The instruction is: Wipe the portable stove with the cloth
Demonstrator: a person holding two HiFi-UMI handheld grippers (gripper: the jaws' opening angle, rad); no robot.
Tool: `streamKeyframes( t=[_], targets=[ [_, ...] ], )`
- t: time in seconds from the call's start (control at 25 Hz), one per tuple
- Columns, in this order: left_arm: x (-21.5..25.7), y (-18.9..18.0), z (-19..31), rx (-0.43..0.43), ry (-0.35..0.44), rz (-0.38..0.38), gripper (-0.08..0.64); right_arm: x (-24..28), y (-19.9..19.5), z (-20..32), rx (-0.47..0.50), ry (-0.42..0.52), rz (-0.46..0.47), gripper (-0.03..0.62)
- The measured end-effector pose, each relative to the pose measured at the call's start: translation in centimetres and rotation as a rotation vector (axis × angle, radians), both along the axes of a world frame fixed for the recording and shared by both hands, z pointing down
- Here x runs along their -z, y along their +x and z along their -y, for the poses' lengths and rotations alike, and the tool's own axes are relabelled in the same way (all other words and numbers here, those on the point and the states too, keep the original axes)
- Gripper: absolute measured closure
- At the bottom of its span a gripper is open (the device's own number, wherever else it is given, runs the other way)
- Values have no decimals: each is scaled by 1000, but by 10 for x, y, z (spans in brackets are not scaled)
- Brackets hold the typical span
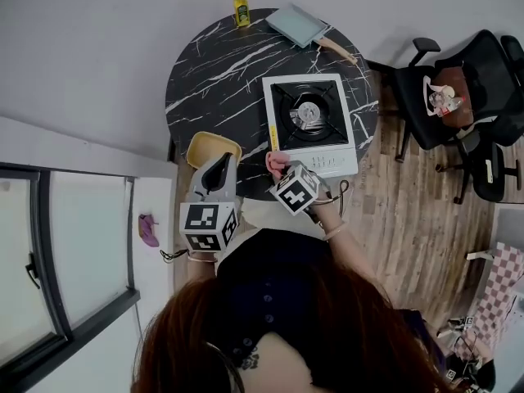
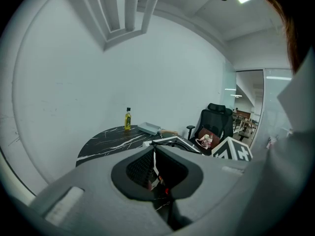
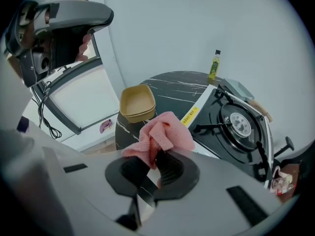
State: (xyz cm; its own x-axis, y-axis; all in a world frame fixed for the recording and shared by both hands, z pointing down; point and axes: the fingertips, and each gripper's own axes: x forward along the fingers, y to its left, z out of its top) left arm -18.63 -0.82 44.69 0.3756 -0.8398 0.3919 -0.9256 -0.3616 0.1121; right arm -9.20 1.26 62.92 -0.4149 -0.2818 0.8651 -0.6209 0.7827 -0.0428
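The white portable stove (image 1: 309,123) with a black burner sits on the right half of the round black marble table (image 1: 214,64). My right gripper (image 1: 280,170) is shut on a bunched pink cloth (image 1: 273,162) at the stove's near left corner. In the right gripper view the cloth (image 3: 165,134) hangs above the table edge, just left of the stove (image 3: 236,127); the gripper (image 3: 156,156) pinches its lower fold. My left gripper (image 1: 219,166) hovers at the near table edge beside a yellow bowl (image 1: 211,147). Its jaws (image 2: 154,157) stand shut with nothing in them.
A yellow oil bottle (image 1: 240,6) and a grey square pan (image 1: 296,24) with a wooden handle stand at the far table edge. Black office chairs (image 1: 458,97) crowd the right side on the wood floor. A window sill (image 1: 151,219) runs at left.
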Motion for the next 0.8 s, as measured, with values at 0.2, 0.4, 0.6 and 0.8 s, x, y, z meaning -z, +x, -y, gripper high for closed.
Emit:
streamKeyframes(
  t=[0.2, 0.4, 0.6, 0.8],
  targets=[
    [-2, -6, 3, 1, -1, -2, 546, 0, -5, 2, 10, -12, 12, 558],
    [2, -5, 6, -7, 6, -2, 546, 1, -11, 9, 0, 17, 15, 558],
    [3, -12, 8, -2, 9, 4, 546, -1, -16, 18, -16, 25, 3, 558],
    [3, -21, 11, 8, 10, 7, 546, -1, -21, 27, -39, 24, -3, 558]
  ],
)
